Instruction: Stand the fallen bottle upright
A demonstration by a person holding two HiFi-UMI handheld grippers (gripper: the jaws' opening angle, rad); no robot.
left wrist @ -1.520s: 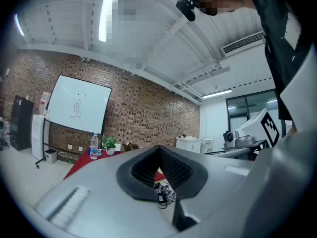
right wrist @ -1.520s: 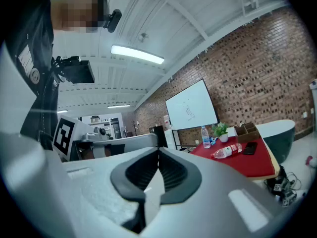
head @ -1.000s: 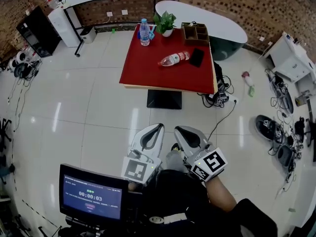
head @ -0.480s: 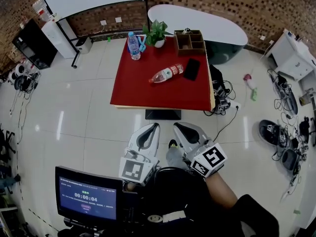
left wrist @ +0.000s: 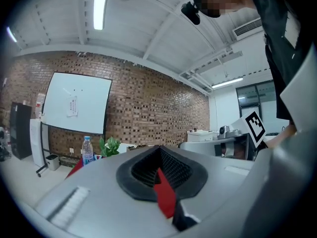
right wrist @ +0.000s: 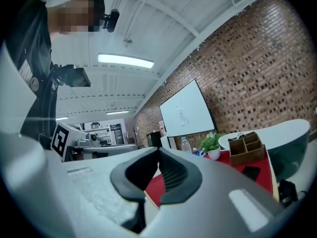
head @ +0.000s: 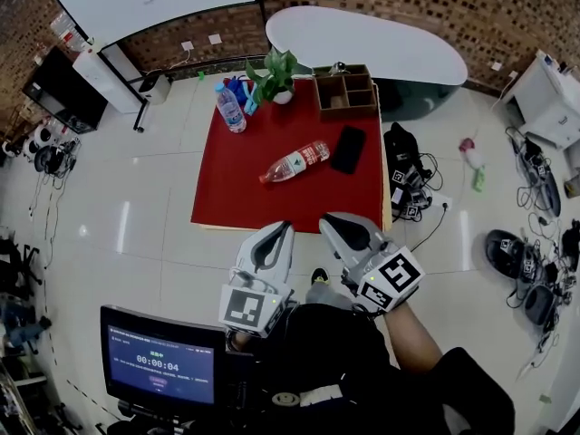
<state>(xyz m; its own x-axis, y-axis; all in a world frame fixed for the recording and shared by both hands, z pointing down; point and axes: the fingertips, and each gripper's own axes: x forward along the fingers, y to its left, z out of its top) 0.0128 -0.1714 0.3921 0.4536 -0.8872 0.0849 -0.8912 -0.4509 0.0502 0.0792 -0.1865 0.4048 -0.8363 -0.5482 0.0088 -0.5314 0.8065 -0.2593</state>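
A clear bottle with a red label lies on its side near the middle of the red table. A second bottle with a blue label stands upright at the table's far left corner. My left gripper and right gripper are side by side just short of the table's near edge. Both point level at the table, jaws shut and empty. The fallen bottle is hidden behind the jaws in both gripper views.
On the table stand a potted plant, a wooden organiser and a black phone. A white oval table is behind, a black bag and cables lie at the right, and a monitor sits at the lower left.
Both grippers and the person have moved toward the red table, which now lies much closer in the head view. The jaws stay shut and the bottle has not moved.
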